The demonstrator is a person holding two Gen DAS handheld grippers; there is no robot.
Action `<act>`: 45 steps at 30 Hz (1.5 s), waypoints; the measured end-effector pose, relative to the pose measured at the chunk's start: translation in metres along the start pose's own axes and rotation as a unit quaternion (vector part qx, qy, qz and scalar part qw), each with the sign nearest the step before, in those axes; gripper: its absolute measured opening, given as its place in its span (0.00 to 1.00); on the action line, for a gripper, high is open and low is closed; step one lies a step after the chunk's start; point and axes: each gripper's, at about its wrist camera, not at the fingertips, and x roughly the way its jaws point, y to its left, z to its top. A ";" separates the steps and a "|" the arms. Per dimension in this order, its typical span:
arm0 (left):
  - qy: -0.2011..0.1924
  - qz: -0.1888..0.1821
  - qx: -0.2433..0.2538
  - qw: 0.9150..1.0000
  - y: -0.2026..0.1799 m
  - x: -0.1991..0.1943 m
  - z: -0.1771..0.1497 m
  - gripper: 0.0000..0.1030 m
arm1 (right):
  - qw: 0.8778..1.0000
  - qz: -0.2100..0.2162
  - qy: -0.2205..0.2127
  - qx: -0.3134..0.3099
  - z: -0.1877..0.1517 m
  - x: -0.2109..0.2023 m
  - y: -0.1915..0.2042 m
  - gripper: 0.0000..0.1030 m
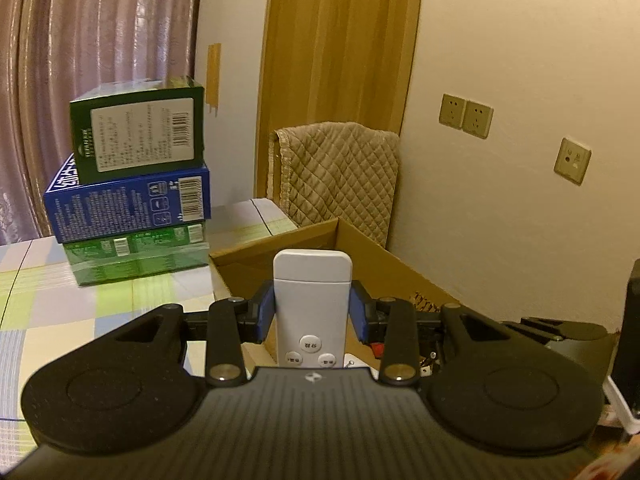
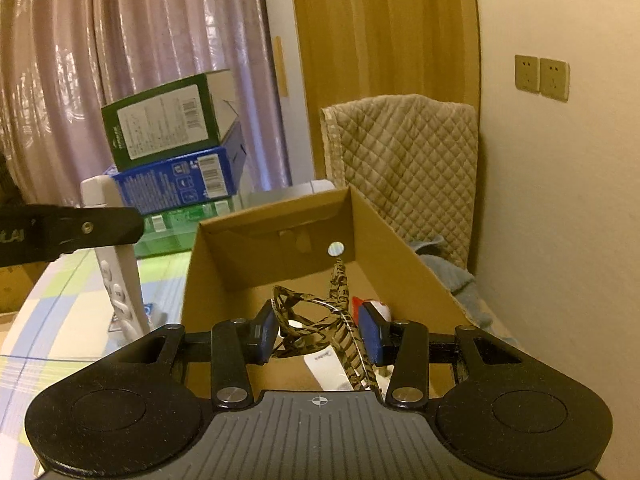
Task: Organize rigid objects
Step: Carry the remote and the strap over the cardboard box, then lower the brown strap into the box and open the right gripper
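White remote (image 1: 312, 304) is clamped across its narrow sides between the blue pads (image 1: 265, 314) of the left gripper (image 1: 313, 314), button end toward the camera, plain end sticking out ahead of the fingertips. It is carried above the near rim of the cardboard box (image 1: 360, 248), which lies directly ahead of and below the tool; a stack of three cartons (image 1: 132, 184) is seen ahead to the tool's left, on the checked tablecloth (image 1: 48, 280). Right gripper (image 2: 318, 330) is clenched on a patterned, tortoiseshell-like object (image 2: 320, 320), probably folded glasses, though this cannot be told for sure; it is held over the box interior (image 2: 400, 264), where a red-and-white item (image 2: 376, 308) and a white card lie just beyond and under the pads. Left tool with the remote is seen to the right tool's left, just outside the box wall. Remote is judged light, stiff, smooth plastic, so likely a bit slippery; mid-body side grip as now is judged good, buttons avoided. Patterned object is judged light, thin and fragile, best gripped gently at a thick part. Both are judged ready to be lowered into the box.
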 end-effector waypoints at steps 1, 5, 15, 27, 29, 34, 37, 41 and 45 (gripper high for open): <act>0.000 0.000 0.000 1.000 -0.001 0.002 -0.001 0.33 | 1.000 -0.001 0.001 0.002 -0.001 0.001 -0.002 0.39; 0.002 -0.004 0.003 1.000 -0.006 0.010 0.001 0.33 | 1.000 -0.006 0.004 0.009 -0.003 0.004 -0.010 0.39; -0.004 -0.016 0.002 1.000 -0.013 0.017 0.011 0.33 | 1.000 0.000 0.004 0.013 -0.001 0.006 -0.008 0.39; 0.035 -0.013 -0.019 0.999 -0.005 0.044 -0.010 0.33 | 1.000 0.003 0.014 0.013 -0.004 0.011 -0.007 0.39; 0.041 -0.012 -0.021 0.999 -0.003 0.046 -0.014 0.33 | 1.000 0.004 0.014 0.013 -0.004 0.011 -0.006 0.39; 0.054 -0.006 -0.025 0.998 0.001 0.051 -0.019 0.33 | 1.000 0.007 0.018 0.015 -0.004 0.013 -0.006 0.39; 0.052 -0.007 -0.029 0.998 0.003 0.050 -0.019 0.34 | 1.000 0.008 0.018 0.016 -0.004 0.013 -0.005 0.39; 0.047 0.000 -0.029 0.998 0.006 0.045 -0.017 0.34 | 1.000 0.008 0.019 0.016 -0.004 0.013 -0.005 0.39; 0.042 0.006 -0.030 0.999 0.009 0.039 -0.016 0.34 | 1.000 0.012 0.022 0.015 -0.006 0.015 -0.002 0.39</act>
